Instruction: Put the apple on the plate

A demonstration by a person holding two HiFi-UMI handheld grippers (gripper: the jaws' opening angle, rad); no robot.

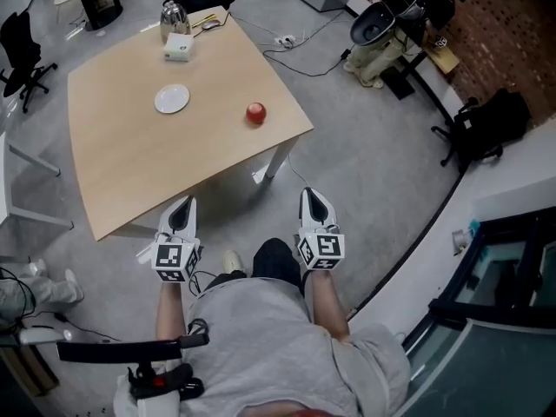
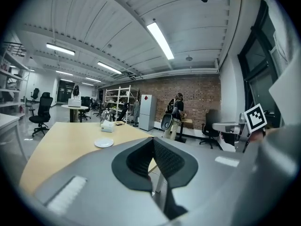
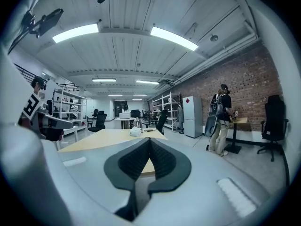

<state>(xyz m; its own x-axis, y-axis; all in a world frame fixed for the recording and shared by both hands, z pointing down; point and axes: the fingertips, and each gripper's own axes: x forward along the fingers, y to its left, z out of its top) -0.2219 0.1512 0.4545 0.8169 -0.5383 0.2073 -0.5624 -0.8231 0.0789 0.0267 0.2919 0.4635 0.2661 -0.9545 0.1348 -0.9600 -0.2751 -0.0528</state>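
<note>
A red apple (image 1: 255, 112) sits on the light wooden table (image 1: 130, 163) near its right edge. The small white plate (image 1: 172, 98) lies empty to the apple's left and shows again in the left gripper view (image 2: 104, 143). My left gripper (image 1: 184, 203) and right gripper (image 1: 310, 194) hang side by side short of the table's near edge, over the floor, well apart from the apple and plate. Both are shut with nothing between the pads, as the left gripper (image 2: 153, 141) and right gripper (image 3: 149, 141) show in their own views. The apple is hidden in both gripper views.
A white box (image 1: 179, 47) and a metal kettle (image 1: 175, 16) stand at the table's far end. Office chairs (image 1: 21, 55) are at the left, cables (image 1: 295, 46) and bags (image 1: 491, 122) on the floor at the right. A person (image 3: 219, 119) stands by the brick wall.
</note>
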